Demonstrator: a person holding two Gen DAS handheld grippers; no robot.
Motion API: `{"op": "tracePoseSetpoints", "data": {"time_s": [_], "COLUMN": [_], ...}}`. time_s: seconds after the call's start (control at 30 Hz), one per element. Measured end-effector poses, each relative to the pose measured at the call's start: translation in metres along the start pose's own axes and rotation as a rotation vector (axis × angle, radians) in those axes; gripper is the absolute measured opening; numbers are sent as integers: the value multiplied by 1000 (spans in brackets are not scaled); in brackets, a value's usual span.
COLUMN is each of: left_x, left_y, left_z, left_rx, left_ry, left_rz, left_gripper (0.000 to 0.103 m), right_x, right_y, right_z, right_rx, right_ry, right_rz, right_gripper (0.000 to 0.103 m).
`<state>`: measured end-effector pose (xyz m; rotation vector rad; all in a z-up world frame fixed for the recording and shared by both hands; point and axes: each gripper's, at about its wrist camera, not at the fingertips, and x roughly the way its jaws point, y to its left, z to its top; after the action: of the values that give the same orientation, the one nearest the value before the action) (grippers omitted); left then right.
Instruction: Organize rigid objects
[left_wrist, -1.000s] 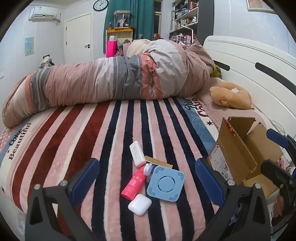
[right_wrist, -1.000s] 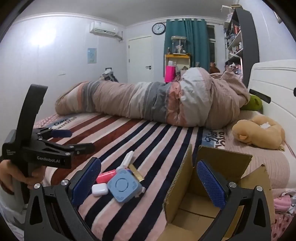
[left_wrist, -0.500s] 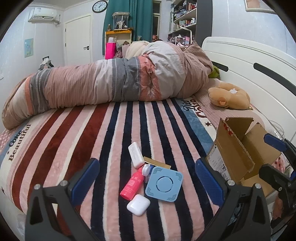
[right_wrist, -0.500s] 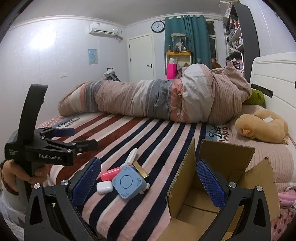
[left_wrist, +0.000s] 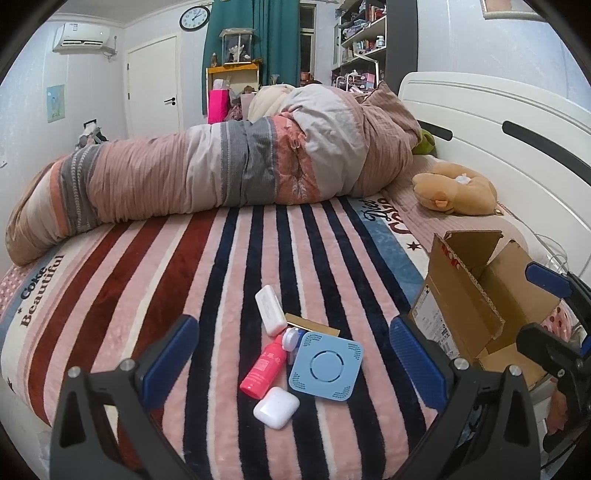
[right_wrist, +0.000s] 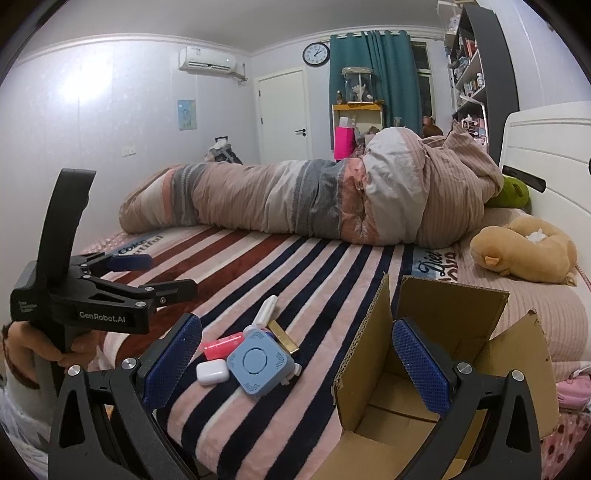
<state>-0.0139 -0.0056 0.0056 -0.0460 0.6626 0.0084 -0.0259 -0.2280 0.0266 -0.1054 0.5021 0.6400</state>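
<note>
Blue square vented device (left_wrist: 325, 366) flat

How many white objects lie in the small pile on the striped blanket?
2 fully white: the oblong white case at the pile's far end, and the rounded earbud case nearest the camera. Others may hide under the blue square device.

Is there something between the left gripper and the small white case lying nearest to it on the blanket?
Nothing visible. The open left gripper faces the small white rounded case, which lies bare on the striped blanket; the pink bottle and light blue square device lie just behind it.
</note>
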Motion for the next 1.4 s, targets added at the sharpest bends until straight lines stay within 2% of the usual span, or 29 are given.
{"op": "tracePoseSetpoints", "data": {"time_s": [0.73,0.87,1.03,1.23,1.33,1.4], "left_x": [-6,-9,-11,-6,0,3], "left_y": [-3,-1,6,18,34,47], "left_z": [-1,-3,-7,-9,-10,-10], "left_rx": [7,1,-11,-31,-45,-54], "left_ry": [-7,-8,-6,-11,-15,-20], "left_rz": [-9,-11,-21,-41,-47,-45], "left_gripper": [103,103,103,103,103,103], "right_x": [-7,-5,0,8,16,22], "right_y": [-10,-4,-3,5,24,37], "right_z": [5,4,4,4,7,10], "right_rx": [35,-6,-2,-31,-137,-191], "right_ry": [-61,-46,-10,31,62,82], "right_rz": [8,-37,-4,-55,-115,-120], "right_gripper": [103,103,103,103,103,103]}}
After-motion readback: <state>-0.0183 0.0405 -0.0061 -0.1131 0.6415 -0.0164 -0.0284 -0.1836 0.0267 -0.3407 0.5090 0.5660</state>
